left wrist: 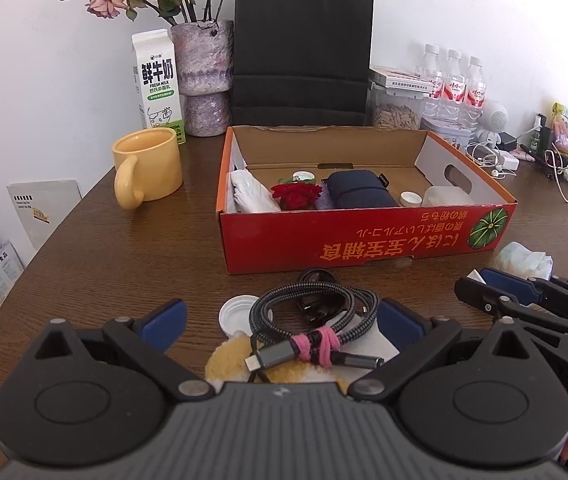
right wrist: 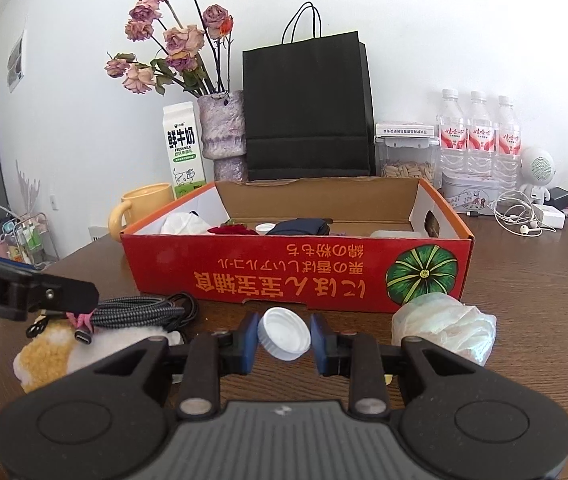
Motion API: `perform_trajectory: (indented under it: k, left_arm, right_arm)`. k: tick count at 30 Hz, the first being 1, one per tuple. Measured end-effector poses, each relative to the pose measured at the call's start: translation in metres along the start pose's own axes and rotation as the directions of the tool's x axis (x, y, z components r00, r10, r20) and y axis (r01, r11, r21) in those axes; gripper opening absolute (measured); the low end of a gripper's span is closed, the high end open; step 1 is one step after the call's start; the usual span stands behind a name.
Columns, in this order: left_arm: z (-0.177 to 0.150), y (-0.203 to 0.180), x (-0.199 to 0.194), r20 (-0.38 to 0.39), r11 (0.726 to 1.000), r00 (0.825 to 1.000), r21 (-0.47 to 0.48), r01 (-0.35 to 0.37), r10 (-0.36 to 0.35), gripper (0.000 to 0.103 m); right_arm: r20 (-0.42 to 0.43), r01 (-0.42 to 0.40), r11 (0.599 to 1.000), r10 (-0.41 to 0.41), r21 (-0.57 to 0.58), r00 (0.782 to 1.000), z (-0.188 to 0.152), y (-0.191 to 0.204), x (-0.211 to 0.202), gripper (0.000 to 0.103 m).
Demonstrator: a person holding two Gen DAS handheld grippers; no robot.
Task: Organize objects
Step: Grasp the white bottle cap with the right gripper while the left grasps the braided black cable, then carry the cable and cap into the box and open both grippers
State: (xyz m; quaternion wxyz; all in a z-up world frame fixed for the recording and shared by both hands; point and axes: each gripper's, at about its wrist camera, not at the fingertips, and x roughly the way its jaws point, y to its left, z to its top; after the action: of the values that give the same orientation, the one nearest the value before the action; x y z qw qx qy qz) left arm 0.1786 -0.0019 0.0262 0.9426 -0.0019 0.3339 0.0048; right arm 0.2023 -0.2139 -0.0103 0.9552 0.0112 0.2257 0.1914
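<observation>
An open red cardboard box [left wrist: 364,240] [right wrist: 296,276] stands mid-table and holds a red rose [left wrist: 296,194], a navy pouch [left wrist: 360,192], white cloth and small white lids. My left gripper [left wrist: 280,318] is open around a coiled braided cable [left wrist: 316,316] tied with a pink band, lying on a yellow and white plush toy [left wrist: 236,362] beside a white lid [left wrist: 238,314]. My right gripper [right wrist: 284,338] is shut on a white bottle cap [right wrist: 284,338], held just above the table in front of the box. The cable [right wrist: 140,312] and plush [right wrist: 52,356] also show at its left.
A yellow mug [left wrist: 148,166], milk carton [left wrist: 158,84], vase of dried roses [left wrist: 206,76] and black paper bag [left wrist: 302,52] stand behind the box. Water bottles [right wrist: 480,140], a seed jar [right wrist: 406,158] and earphone cables [right wrist: 520,216] sit at the right. A crumpled tissue [right wrist: 444,326] lies near the box's front corner.
</observation>
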Motion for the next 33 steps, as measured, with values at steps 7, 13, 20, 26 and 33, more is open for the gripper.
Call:
perform_trajectory:
  k: [7,13,20,26,33]
  left_arm:
    - [0.015,-0.004,0.022,-0.081,0.999,0.996,-0.023,0.029,-0.031,0.103]
    - [0.016,-0.010,0.037,-0.162,0.999,0.985,-0.028,0.046,-0.050,0.103]
    - [0.022,-0.007,0.049,-0.216,0.997,0.975,-0.062,0.044,-0.056,0.103]
    - [0.022,-0.005,0.065,-0.266,0.993,0.962,-0.110,0.035,-0.064,0.103]
    - [0.021,-0.007,0.070,-0.266,0.993,0.962,-0.116,0.031,-0.061,0.093]
  right_arm:
    - [0.045,-0.003,1.000,0.002,0.031,0.999,0.002,-0.005,-0.007,0.027]
    - [0.063,-0.012,1.000,0.010,0.028,0.998,0.001,-0.005,-0.009,0.027]
    - [0.050,-0.039,0.999,0.037,0.036,0.998,-0.002,-0.008,-0.004,0.027]
    - [0.054,-0.054,0.997,0.051,0.056,0.997,-0.002,-0.011,-0.004,0.027]
    - [0.056,-0.056,0.996,0.052,0.067,0.997,-0.001,-0.014,-0.004,0.027]
